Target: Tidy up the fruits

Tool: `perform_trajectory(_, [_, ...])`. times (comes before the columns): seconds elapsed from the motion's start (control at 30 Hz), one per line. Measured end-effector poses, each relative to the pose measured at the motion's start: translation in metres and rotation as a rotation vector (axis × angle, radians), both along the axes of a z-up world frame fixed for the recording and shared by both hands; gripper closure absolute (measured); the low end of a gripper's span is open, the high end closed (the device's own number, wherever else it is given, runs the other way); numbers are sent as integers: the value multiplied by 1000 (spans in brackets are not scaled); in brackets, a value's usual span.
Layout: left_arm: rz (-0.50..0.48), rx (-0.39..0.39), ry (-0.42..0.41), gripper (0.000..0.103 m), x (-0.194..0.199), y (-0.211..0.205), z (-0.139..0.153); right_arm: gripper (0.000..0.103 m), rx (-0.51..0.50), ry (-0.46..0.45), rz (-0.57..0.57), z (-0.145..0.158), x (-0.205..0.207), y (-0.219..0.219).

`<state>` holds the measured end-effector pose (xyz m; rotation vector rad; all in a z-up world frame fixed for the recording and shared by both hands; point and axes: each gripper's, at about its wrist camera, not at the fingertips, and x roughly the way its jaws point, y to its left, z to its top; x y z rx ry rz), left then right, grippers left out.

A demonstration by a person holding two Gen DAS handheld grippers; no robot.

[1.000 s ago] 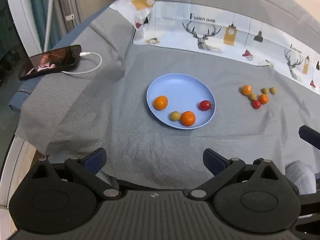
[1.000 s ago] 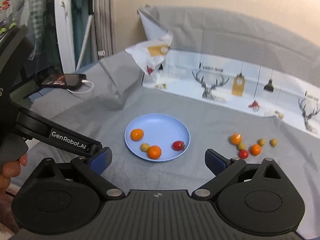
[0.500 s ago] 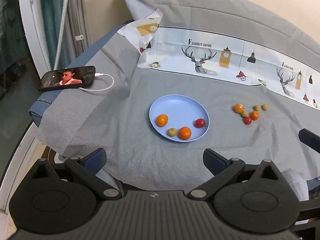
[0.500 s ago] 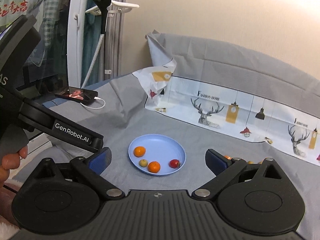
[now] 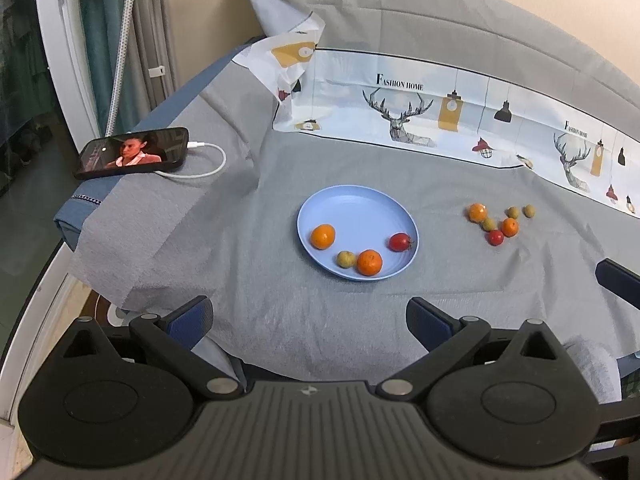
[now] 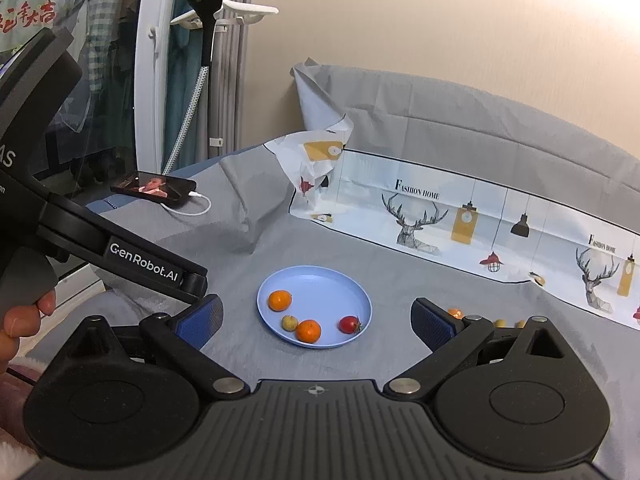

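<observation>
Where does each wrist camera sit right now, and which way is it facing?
Left wrist: on the left gripper, jaws open, looking down over the blue plate and the loose fruits on the grey cloth; one fingertip of the right gripper shows at the right edge.
Right wrist: on the right gripper, jaws open, set lower, facing the plate and wall; the left gripper's body and a hand show on the left.
Shared: plate, phone, printed cloth.

We see our right tool [image 6: 316, 320] with jaws spread wide and empty, above the grey cloth [image 6: 400, 272]. Beyond it the blue plate [image 6: 320, 280] holds two oranges, a yellow-green fruit [image 6: 289, 323] and a red tomato [image 6: 349, 324].
</observation>
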<state>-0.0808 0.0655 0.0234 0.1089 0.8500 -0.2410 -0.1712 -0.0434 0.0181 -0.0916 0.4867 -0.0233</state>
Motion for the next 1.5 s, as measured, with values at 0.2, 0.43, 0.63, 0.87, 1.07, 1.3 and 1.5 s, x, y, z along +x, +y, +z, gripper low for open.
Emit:
perform_trajectory(0.2, [3,19,26,0,11,-5,-8,3,10,25,8,-4,10,-4])
perform_trajectory(0.43, [-10,53,68,0,28,-18,-19,3,34,55,2,-13,23,-14])
perform_trajectory(0.63, [-27,85,105,0,46,-36,-29,3,72,73,-29,-22,32,-27])
perform_trajectory(0.87, [-56,100,177,0,78,-69,-39,3,138,105,-123,-42,48,-68])
perform_trajectory(1.07, [-127,118,224,0,122,-125,-48,3,134,109,-250,-72,75,-123])
perform_trajectory(1.3, [-281,243,150,0,183,-227,-82,3,107,174,-370,-133,127,-197])
perform_trajectory(1.5, [-364,296,190,0,240,-298,-133,7,130,247,-383,-193,186,-250])
